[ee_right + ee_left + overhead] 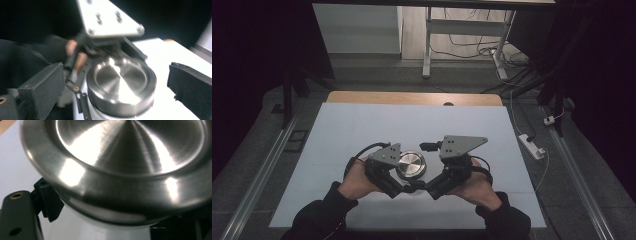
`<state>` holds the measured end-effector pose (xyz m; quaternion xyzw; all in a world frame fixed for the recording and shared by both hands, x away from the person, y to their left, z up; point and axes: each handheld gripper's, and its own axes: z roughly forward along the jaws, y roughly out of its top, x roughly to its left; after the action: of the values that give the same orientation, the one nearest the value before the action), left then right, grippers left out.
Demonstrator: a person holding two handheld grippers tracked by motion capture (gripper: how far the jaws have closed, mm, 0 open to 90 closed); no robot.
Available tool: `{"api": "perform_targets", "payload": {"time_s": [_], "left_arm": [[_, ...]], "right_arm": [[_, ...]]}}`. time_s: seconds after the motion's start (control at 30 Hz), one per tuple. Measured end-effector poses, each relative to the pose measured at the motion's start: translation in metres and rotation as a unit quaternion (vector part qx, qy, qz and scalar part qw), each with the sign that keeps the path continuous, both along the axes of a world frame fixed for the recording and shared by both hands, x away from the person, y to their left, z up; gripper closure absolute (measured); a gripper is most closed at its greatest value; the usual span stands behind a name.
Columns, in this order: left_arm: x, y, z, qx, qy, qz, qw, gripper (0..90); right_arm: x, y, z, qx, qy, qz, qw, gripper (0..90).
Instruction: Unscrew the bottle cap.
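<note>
A round container with a shiny steel lid [410,164] is held just above the white table sheet [362,125], between my two hands. My left gripper [404,182] is shut on its pale lower body; in the left gripper view the lid [130,157] looms large right over the black jaws of the left gripper [110,220]. My right gripper [428,182] faces it from the other side. In the right gripper view the right gripper [117,75] stands open, its jaws wide on either side of the lid [120,80] and not touching it.
A wooden table edge [412,97] shows beyond the white sheet. A white power strip [532,145] and cables lie on the floor at right, and a desk frame [428,50] stands behind the table. Bare sheet surrounds the hands.
</note>
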<state>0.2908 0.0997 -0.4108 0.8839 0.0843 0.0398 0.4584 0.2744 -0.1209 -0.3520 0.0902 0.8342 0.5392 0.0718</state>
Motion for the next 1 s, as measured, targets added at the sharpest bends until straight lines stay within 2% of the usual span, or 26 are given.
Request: {"api": "perform_targets", "payload": {"time_s": [0.07,0.1,0.2,0.27,0.33,0.43,0.5,0.57,0.6,0.63,0.67,0.73,0.8,0.87,0.93,0.97,1.0], "left_arm": [[0.001,-0.002,-0.002,0.002,0.001,0.018,0.9998,15.2],[0.001,-0.003,-0.002,0.004,0.001,0.023,0.9997,15.2],[0.0,-0.006,-0.003,0.011,-0.002,0.036,0.9993,15.2],[-0.001,-0.007,-0.003,0.014,-0.003,0.036,0.9993,15.2],[0.0,-0.005,-0.003,0.016,0.0,0.016,0.9997,15.2],[-0.002,-0.004,-0.002,0.01,0.004,-0.023,0.9997,15.2],[-0.004,-0.003,-0.002,0.003,0.007,-0.067,0.9977,15.2],[-0.005,-0.005,-0.004,-0.008,0.017,-0.098,0.9951,15.2],[-0.006,-0.006,-0.005,-0.01,0.019,-0.107,0.9941,15.2],[-0.006,-0.008,-0.005,-0.007,0.019,-0.107,0.994,15.2],[-0.006,-0.009,-0.005,-0.004,0.016,-0.098,0.995,15.2],[-0.005,-0.008,-0.004,-0.001,0.013,-0.073,0.9972,15.2],[-0.003,-0.006,-0.003,0.005,0.006,-0.036,0.9993,15.2],[-0.001,-0.004,-0.002,0.007,0.005,-0.008,0.9999,15.2],[-0.001,-0.005,-0.002,0.014,0.001,0.01,0.9998,15.2],[-0.002,-0.006,-0.002,0.019,-0.002,0.011,0.9998,15.2],[-0.003,-0.007,-0.002,0.021,-0.003,0.012,0.9997,15.2]], "right_arm": [[-0.003,0.007,-0.004,-0.027,-0.018,-0.038,0.9987,3.0],[-0.004,0.011,-0.006,-0.034,-0.023,-0.059,0.9974,3.3],[-0.005,0.02,-0.013,-0.041,-0.036,-0.088,0.9946,10.9],[-0.006,0.023,-0.017,-0.044,-0.046,-0.095,0.9934,18.0],[-0.006,0.023,-0.017,-0.042,-0.043,-0.091,0.9941,18.6],[-0.003,0.017,-0.014,-0.036,-0.035,-0.038,0.998,19.6],[0.002,0.012,-0.014,-0.022,-0.011,0.017,0.9996,19.7],[0.008,0.006,-0.017,-0.003,0.013,0.081,0.9966,19.6],[0.011,0.004,-0.018,0.003,0.023,0.102,0.9946,19.5],[0.013,0.002,-0.019,0.007,0.038,0.117,0.9924,19.3],[0.016,0.001,-0.02,0.01,0.046,0.124,0.9912,17.5],[0.016,-0.001,-0.017,0.011,0.04,0.088,0.9953,6.7],[0.015,-0.003,-0.012,0.009,0.042,0.055,0.9976,3.8],[0.01,-0.001,-0.007,-0.011,0.038,0.019,0.9991,2.6],[0.004,0.006,-0.007,-0.043,0.006,-0.031,0.9986,2.9],[0.001,0.011,-0.009,-0.056,-0.008,-0.051,0.9971,4.0],[-0.001,0.015,-0.011,-0.061,-0.016,-0.059,0.9963,5.3]]}}
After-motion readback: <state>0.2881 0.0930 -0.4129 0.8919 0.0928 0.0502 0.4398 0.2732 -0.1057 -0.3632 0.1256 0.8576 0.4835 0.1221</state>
